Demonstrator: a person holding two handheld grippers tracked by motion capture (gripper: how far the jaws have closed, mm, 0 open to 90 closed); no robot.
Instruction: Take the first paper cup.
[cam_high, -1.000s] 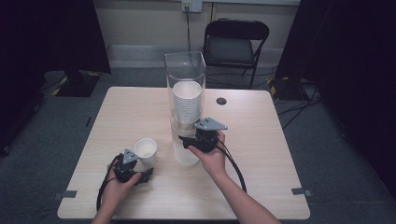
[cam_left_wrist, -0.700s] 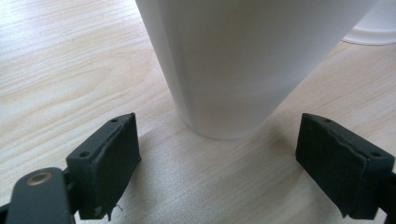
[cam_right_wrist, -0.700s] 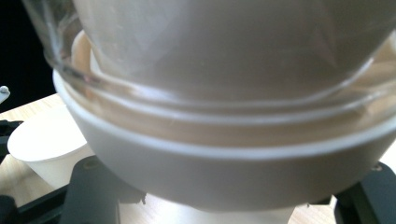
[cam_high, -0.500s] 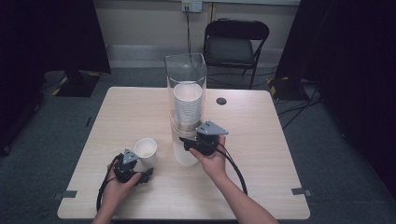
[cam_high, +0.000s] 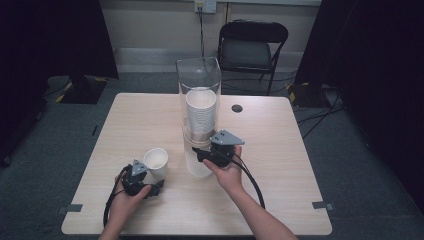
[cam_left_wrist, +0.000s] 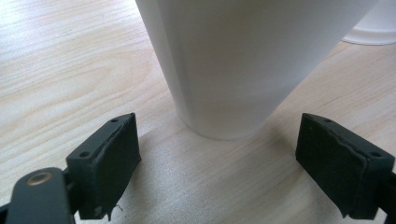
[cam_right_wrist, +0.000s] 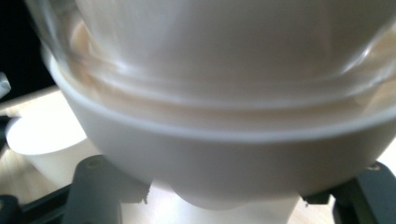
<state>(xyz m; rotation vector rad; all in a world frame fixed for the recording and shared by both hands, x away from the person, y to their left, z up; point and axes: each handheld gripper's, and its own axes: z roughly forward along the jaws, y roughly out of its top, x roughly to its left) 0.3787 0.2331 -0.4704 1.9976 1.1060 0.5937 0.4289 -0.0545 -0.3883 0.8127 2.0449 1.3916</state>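
Observation:
A tall clear dispenser tube (cam_high: 199, 82) stands mid-table with a stack of white cups (cam_high: 201, 110) inside. Its lowest white cup (cam_high: 196, 165) (cam_right_wrist: 224, 154) sticks out below. My right gripper (cam_high: 199, 154) (cam_right_wrist: 224, 200) reaches in from the right. Its jaws have just been closing and now press on both sides of that cup. A single white cup (cam_high: 156, 160) (cam_left_wrist: 243, 56) stands upright on the table at the front left. My left gripper (cam_high: 153, 186) (cam_left_wrist: 219, 154) lies level on the table with its pads (cam_left_wrist: 109, 158) either side of that cup's base, open and not touching.
The wooden table (cam_high: 300, 150) has a small black round disc (cam_high: 237, 108) behind the dispenser. A black folding chair (cam_high: 252, 45) stands beyond the far edge. Cables lie on the floor at the right. In the right gripper view the single cup (cam_right_wrist: 42, 140) shows at the left.

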